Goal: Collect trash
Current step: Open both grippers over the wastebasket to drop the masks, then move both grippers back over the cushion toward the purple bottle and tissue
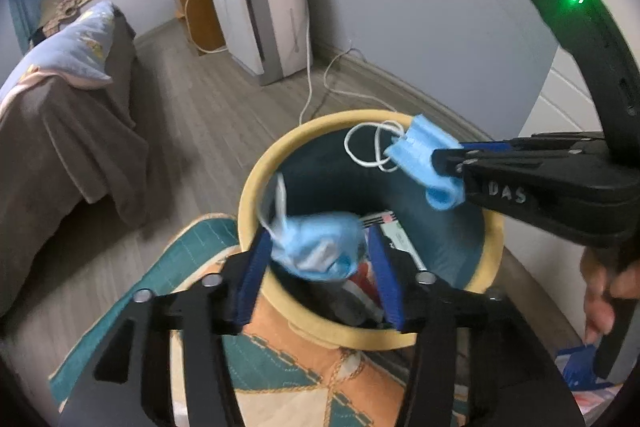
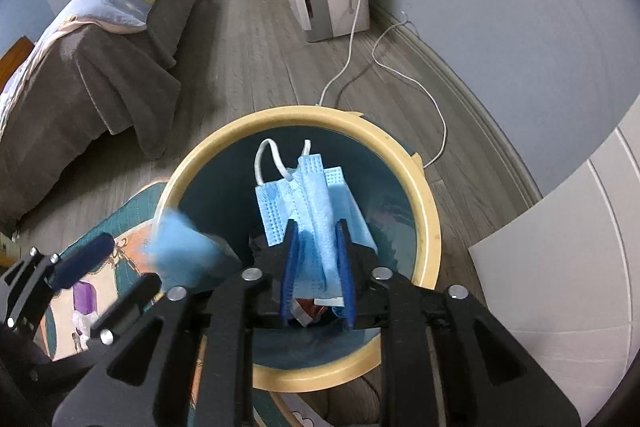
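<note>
2 blue face masks, light, limp: 1 (image 2: 316,211) clamped in right gripper (image 2: 318,279) jaws, 1 (image 1: 320,251) blurred between left gripper (image 1: 320,275) jaws standing apart, bin rim (image 1: 256,183) at 12 o'clock; pinch pleated body.

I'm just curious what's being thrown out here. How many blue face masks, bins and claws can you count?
Blue face masks: 2, one blurred between the left claw's open fingers, one pinched by the right claw.
Bins: 1, yellow-rimmed.
Claws: 2.
Total: 5.
</note>
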### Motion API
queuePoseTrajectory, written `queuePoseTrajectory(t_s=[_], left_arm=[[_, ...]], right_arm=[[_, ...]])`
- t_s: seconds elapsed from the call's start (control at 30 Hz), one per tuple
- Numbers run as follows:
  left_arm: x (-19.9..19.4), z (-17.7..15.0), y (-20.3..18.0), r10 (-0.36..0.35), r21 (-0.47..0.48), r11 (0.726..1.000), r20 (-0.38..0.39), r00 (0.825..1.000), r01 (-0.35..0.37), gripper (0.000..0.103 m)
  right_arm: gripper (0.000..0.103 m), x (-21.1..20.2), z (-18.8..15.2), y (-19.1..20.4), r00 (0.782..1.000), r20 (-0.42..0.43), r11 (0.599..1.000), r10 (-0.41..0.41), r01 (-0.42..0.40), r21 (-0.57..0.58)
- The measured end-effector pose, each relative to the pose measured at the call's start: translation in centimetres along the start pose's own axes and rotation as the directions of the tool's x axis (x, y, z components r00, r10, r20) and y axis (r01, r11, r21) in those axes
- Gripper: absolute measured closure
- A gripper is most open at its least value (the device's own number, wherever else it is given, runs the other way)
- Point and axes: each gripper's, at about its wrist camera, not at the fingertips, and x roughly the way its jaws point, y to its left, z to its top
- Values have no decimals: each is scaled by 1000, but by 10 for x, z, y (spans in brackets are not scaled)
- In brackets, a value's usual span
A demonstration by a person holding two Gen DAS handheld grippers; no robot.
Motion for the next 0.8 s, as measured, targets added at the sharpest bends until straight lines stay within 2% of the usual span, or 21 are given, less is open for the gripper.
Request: queuePoseTrajectory(t_s=[0.07,0.1,0.17,0.23,0.27,0.33,0.43,0.6,0.8], left_arm=[[-4,-3,5,2,-14,1000,7,1000,-1,36],[-7,-4,6,3,-22,1000,9,1000,-3,33],[-14,-9,14,21,-50,999,19,1000,-20,19],[-26,-15,27,47,-91,995,25,999,-44,11],[-34,-19,34,53,-116,992,27,998,-49,10],[-48,-25,47,55,-160,986,32,998,-50,9],[-76,-41,68,101,-205,975,45,994,-89,7],[-120,-73,109,197,-271,945,26,980,-182,6],[-162,-125,149,287,-336,897,-56,956,-289,6]], right_arm=[[75,0,1,0,1000,-2,1000,5,-5,4],[68,0,1,1,1000,-2,1000,7,-7,6],[56,0,1,3,1000,-3,1000,16,-16,5],[38,-2,2,10,1000,4,1000,15,-15,-15],[33,-4,2,13,1000,10,1000,14,-14,-23],[13,-11,4,22,999,34,999,20,-18,-49],[6,-19,5,37,998,56,996,19,-14,-89],[6,-35,4,75,997,73,988,33,-22,-156],[6,-54,-11,140,991,80,957,111,-85,-279]])
